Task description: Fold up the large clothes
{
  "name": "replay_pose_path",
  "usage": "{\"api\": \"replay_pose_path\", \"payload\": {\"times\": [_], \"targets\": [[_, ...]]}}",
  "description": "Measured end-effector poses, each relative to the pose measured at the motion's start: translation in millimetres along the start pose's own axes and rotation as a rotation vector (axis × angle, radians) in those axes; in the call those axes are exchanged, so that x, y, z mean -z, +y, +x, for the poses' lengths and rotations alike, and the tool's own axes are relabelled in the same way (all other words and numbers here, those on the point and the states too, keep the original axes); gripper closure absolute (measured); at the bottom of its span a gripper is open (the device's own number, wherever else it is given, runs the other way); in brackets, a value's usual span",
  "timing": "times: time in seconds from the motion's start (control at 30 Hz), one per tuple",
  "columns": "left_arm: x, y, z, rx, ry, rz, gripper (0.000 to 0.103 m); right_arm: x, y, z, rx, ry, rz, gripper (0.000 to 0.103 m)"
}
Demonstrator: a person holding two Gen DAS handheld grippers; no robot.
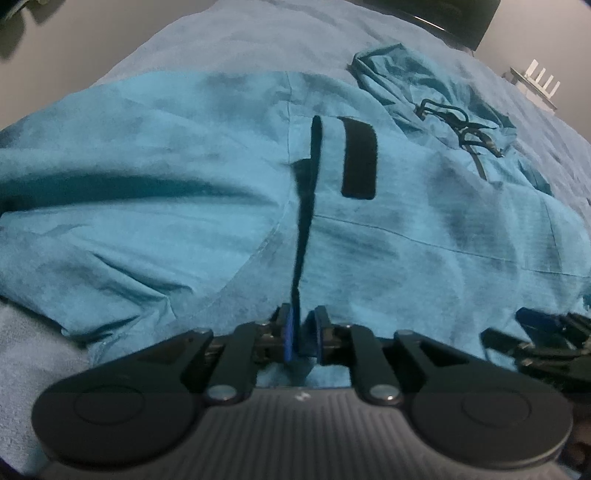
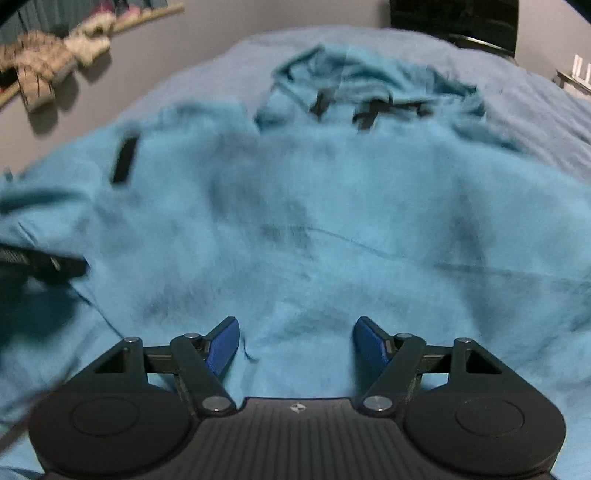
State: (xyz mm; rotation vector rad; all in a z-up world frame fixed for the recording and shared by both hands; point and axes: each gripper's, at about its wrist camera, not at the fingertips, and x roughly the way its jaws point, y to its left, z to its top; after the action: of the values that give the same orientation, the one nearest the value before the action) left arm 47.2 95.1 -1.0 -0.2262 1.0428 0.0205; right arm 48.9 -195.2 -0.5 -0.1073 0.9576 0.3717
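Note:
A teal hooded jacket point(image 1: 184, 221) lies spread on a blue-grey bed cover point(image 1: 221, 37), its hood point(image 1: 424, 85) with dark drawcords at the far end. A black patch point(image 1: 358, 158) sits on its chest. A dark-lined edge strip point(image 1: 306, 192) runs down to my left gripper point(image 1: 303, 332), whose blue pads stand a narrow gap apart with the strip's end between them. My right gripper point(image 2: 295, 343) is open wide just above the jacket point(image 2: 332, 221) near its hem, nothing between its fingers. The right wrist view is blurred. Each gripper shows at the edge of the other's view.
A dark, glossy object point(image 1: 461, 18) stands beyond the bed's far end, and a white rack point(image 1: 535, 81) to its right. Plush toys point(image 2: 48, 62) sit on a wooden shelf along the wall at the far left. The bed cover point(image 2: 535, 110) shows bare around the hood.

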Motion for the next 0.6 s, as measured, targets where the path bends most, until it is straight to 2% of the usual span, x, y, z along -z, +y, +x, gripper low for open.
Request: {"api": "replay_pose_path", "payload": {"times": [0.13, 0.27, 0.33, 0.4, 0.6], "targets": [[-1.4, -0.4, -2.2, -0.001, -0.002, 0.002, 0.091, 0.0, 0.9, -6.7, -0.005, -0.022, 0.001, 0.029], [-3.7, 1.3, -12.4, 0.024, -0.027, -0.011, 0.069, 7.3, -10.7, -23.0, -0.018, -0.11, 0.062, 0.03], [-5.7, -1.3, -21.0, 0.001, -0.053, 0.01, 0.06, 10.7, -18.6, -35.4, -0.034, -0.167, 0.102, 0.03], [-8.0, -2.1, -31.6, -0.016, -0.087, 0.026, 0.046, 11.0, -27.5, -42.9, -0.042, -0.201, 0.134, 0.03], [-24.9, 16.1, -68.4, -0.015, -0.17, -0.003, 0.04, 13.0, -38.4, -48.7, -0.037, -0.213, 0.175, 0.03]]}}
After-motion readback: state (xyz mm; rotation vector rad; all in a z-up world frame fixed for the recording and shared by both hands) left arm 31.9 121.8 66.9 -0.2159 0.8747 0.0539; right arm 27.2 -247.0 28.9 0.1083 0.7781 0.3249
